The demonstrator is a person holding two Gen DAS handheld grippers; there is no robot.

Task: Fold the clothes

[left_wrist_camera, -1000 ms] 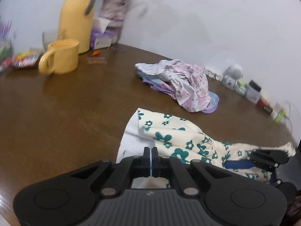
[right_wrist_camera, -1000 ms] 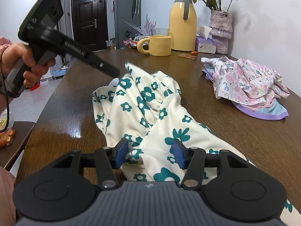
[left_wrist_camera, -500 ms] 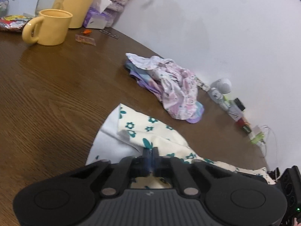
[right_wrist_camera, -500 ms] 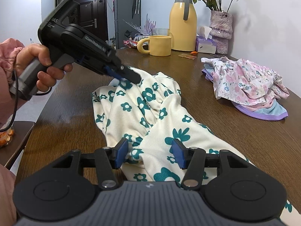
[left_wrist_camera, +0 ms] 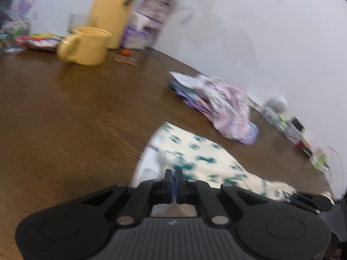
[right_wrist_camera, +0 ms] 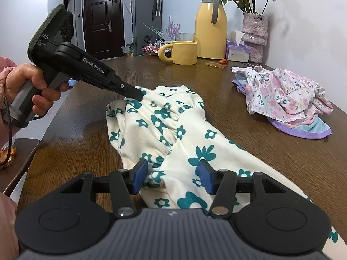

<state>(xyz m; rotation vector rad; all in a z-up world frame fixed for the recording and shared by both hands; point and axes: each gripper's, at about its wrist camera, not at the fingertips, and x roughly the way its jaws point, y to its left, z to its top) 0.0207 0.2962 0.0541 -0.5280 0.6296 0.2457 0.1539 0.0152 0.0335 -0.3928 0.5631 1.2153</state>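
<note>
Vs a second ago: left tongs (right_wrist_camera: 138, 94) have come down from above the cloth's far edge, and their tip is now on the far end of the cream floral garment (right_wrist_camera: 164, 125). In between, half a second back, they hung a bit higher over the same edge. The hand (right_wrist_camera: 28, 86) gripping their handle shows at the left of the right wrist view. The left wrist view is motion-blurred and has rolled; the garment (left_wrist_camera: 195, 158) lies right under the closed tips (left_wrist_camera: 174, 181).

Left tongs: clenched, blades together. Whether fabric is pinched between them I cannot tell; tip touches the cloth edge.

Right tongs (right_wrist_camera: 172, 175): unchanged, half spread, pads (right_wrist_camera: 139, 176) either side of a bunched fold at the garment's near end, not squeezing it.

Garment lies lengthwise on the worktop (right_wrist_camera: 76, 134), stretched between the two tongs. Pink floral pile (right_wrist_camera: 286, 95) sits well apart to the right. Yellow mug (right_wrist_camera: 184, 53) and jug (right_wrist_camera: 211, 23) are at the far end.
</note>
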